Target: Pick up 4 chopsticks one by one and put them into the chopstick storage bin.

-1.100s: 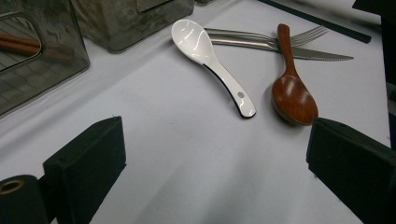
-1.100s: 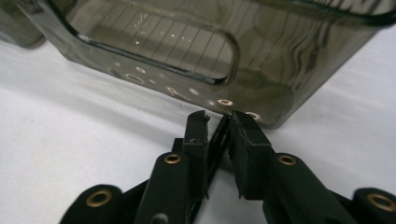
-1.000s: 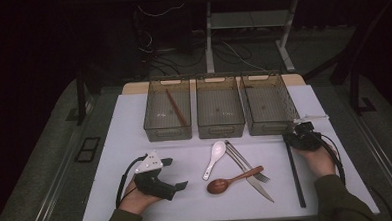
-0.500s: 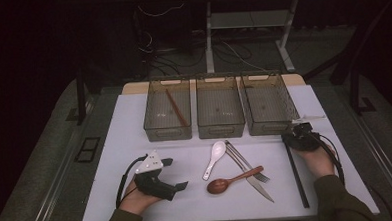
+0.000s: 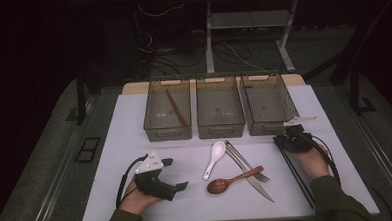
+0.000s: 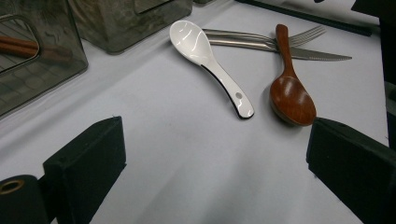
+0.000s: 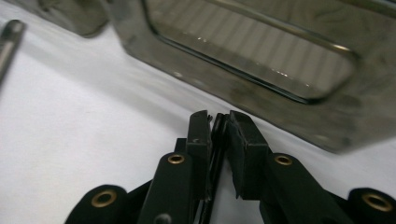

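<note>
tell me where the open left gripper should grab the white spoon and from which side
Take the white spoon by its straight handle, likely near the middle, coming from above with the left gripper jaws across it. The handle lies flat and clear on the white mat; the bowl is wider and sits near the fork.

In the right gripper view the right gripper hid most of the black chopsticks pinched between its pads. The bin beyond was blurred and cut off at the top edge. A metal handle ran off the left edge.
</note>
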The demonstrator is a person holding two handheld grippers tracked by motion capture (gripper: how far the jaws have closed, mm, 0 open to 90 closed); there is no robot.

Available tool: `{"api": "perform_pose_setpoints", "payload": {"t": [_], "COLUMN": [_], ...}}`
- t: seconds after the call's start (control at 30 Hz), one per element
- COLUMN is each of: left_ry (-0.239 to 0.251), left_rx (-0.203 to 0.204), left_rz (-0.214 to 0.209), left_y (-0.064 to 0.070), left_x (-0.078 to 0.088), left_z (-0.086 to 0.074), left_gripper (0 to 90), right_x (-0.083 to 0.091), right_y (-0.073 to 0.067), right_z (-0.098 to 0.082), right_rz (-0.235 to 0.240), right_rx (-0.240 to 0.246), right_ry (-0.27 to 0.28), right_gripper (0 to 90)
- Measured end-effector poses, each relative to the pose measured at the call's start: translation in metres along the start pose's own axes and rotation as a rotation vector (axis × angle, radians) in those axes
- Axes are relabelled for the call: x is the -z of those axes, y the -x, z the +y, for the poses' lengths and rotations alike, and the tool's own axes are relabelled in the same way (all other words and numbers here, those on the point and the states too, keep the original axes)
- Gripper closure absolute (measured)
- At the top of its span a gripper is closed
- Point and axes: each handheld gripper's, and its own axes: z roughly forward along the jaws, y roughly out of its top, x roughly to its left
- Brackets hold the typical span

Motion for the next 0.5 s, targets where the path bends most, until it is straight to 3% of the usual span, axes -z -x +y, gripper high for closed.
{"api": "perform_pose_setpoints", "payload": {"t": [0.27, 0.5], "left_ry": [0.0, 0.0], "left_rx": [-0.001, 0.0], "left_rz": [0.0, 0.001], "left_y": [0.0, 0.0], "left_x": [0.0, 0.0], "left_z": [0.0, 0.0], "left_gripper": [3.8, 3.8], "right_x": [-0.005, -0.008], "right_y": [-0.015, -0.021], "right_z": [0.006, 0.008], "right_rz": [0.036, 0.054], "right_rx": [0.058, 0.078], "right_ry": [-0.005, -0.001], "right_gripper": [82.3, 82.9]}}
